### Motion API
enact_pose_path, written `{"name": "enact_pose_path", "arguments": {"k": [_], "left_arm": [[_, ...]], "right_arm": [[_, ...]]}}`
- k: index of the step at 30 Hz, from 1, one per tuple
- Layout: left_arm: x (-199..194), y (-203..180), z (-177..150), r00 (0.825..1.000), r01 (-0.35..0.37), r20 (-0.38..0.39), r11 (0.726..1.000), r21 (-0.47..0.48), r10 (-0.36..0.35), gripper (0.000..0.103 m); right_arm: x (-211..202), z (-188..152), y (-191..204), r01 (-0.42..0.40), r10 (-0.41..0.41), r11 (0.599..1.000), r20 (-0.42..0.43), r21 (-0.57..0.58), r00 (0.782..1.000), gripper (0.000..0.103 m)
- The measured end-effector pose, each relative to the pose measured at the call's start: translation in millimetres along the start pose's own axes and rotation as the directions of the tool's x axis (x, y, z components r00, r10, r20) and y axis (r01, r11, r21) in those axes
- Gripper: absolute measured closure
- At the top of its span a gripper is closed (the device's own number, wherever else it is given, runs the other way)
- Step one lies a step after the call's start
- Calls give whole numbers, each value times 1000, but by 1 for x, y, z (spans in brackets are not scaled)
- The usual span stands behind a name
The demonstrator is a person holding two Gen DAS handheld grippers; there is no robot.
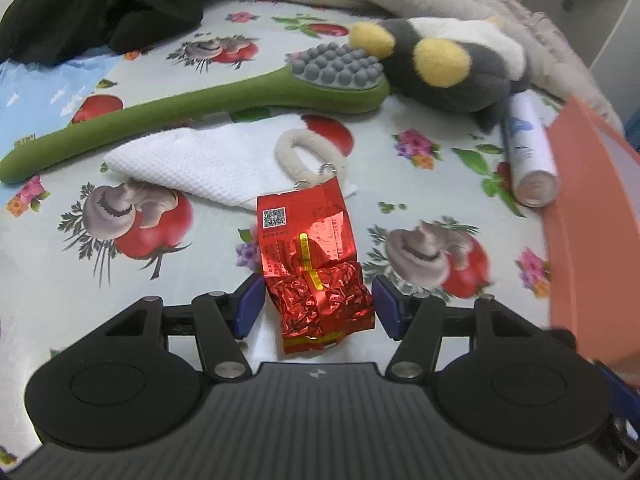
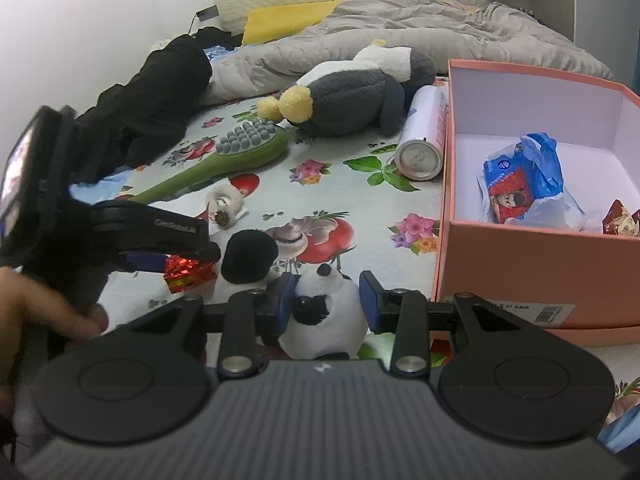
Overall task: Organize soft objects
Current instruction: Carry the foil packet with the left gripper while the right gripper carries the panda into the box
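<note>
A crinkled red foil packet [image 1: 308, 240] lies lengthwise between the blue pads of my left gripper [image 1: 319, 306], and both pads touch its sides. The right wrist view shows the same packet [image 2: 186, 274] at the tip of the left gripper's finger [image 2: 168, 232]. My right gripper [image 2: 328, 306] is shut on a small black-and-white panda plush [image 2: 324, 304], with a black fluffy part [image 2: 250, 256] sticking out to its left. A grey, white and yellow penguin plush [image 1: 448, 60] [image 2: 352, 100] lies farther back on the bed.
An open orange box [image 2: 520, 248] [image 1: 592, 240] stands on the right and holds blue packets [image 2: 520, 176]. A white spray can [image 2: 424, 140], green massage brush [image 1: 200, 104], white cloth [image 1: 200, 164], cream fluffy ring [image 1: 296, 152], black garment [image 1: 100, 8] and grey quilt [image 2: 400, 28] lie around.
</note>
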State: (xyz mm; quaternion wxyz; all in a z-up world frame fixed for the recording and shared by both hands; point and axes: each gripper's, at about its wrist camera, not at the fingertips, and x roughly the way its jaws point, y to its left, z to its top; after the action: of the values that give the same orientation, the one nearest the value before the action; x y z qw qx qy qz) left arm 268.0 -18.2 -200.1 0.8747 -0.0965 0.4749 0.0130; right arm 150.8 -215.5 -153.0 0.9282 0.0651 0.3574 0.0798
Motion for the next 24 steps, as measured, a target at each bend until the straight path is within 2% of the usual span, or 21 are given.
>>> {"name": "enact_pose_path", "arguments": {"k": [6,10,18,24], "left_arm": [[-42,-5,-7,997,78,26,997,14,-78,39],[-80,-8,-4,989,122,74,991,49,-125,39],[-154,-27,12,962,198,161,971,135,-219,39],[-182,-63,16,938,267,173,945,187,-299,39]], "right_arm": [[-17,7,3,1,-1,1000,14,-20,1000,65],[-38,13,2,4,-4,1000,29,-13,1000,64],[-86,36,-9,25,-25,1000,101,6,995,65],[-120,50,-31,60,-64,998,147,29,987,65]]}}
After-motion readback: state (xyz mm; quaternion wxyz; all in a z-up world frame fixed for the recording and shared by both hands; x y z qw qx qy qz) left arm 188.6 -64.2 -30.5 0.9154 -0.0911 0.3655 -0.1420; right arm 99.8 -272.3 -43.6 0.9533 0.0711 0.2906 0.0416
